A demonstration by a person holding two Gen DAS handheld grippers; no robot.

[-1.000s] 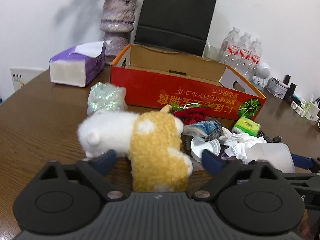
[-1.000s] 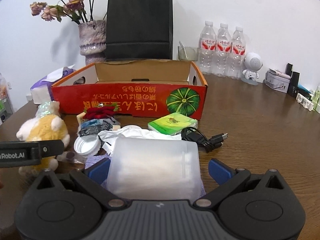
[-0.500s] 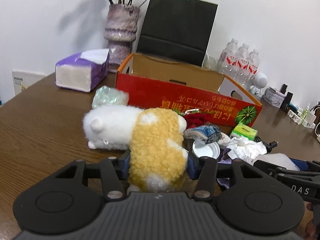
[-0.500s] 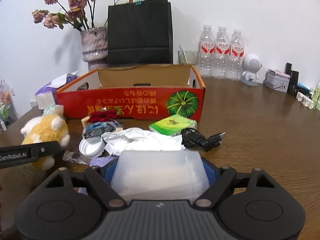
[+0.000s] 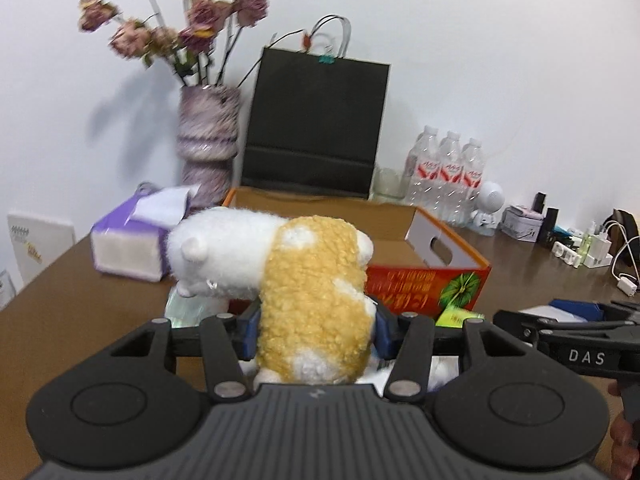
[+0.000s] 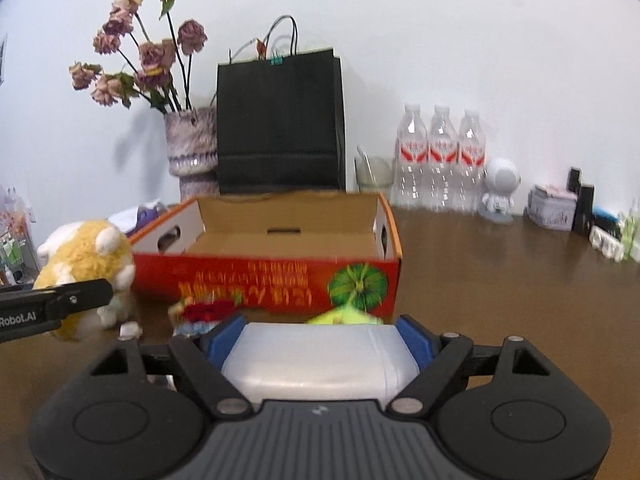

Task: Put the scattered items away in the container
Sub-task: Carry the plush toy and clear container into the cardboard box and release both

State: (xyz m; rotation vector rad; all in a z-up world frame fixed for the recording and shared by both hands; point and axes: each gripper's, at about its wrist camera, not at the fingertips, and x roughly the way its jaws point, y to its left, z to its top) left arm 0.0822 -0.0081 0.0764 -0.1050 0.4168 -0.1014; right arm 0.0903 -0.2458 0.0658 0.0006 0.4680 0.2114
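My left hand-held gripper (image 5: 316, 330) is clamped on the plush toy (image 5: 304, 292) around its yellow back end, with the white head hanging out to one side, and I have it raised in front of the red cardboard box (image 6: 280, 280), which I take to be the container. My right hand-held gripper (image 6: 320, 342) is closed on a translucent white plastic tub (image 6: 320, 360), also off the worktop (image 6: 500, 280) and facing the box's open top. What worries me most is the toy: it is soft and gripped off-centre, so the heavier-looking head could swing it round or let it slide out of the pads before it clears the near wall. The tub looks smooth and wide for the jaws, so I judge a quick tilt could pop it loose. Both tools are heading for the same opening from close beside each other, and in the left view the right one sits just off to the side, so a careless sweep could knock them together or catch the box rim and shove the light carton along. Loose bits lie in front of the box, a green packet (image 6: 344, 316) and something red (image 6: 208, 310) among them, and a low pass could drag them. The worktop is dark brown wood grain; behind the box stand a black paper bag (image 6: 280, 120), a vase of dried flowers (image 6: 192, 144), water bottles (image 6: 440, 160) and a purple tissue box (image 5: 132, 240) against a plain white wall.
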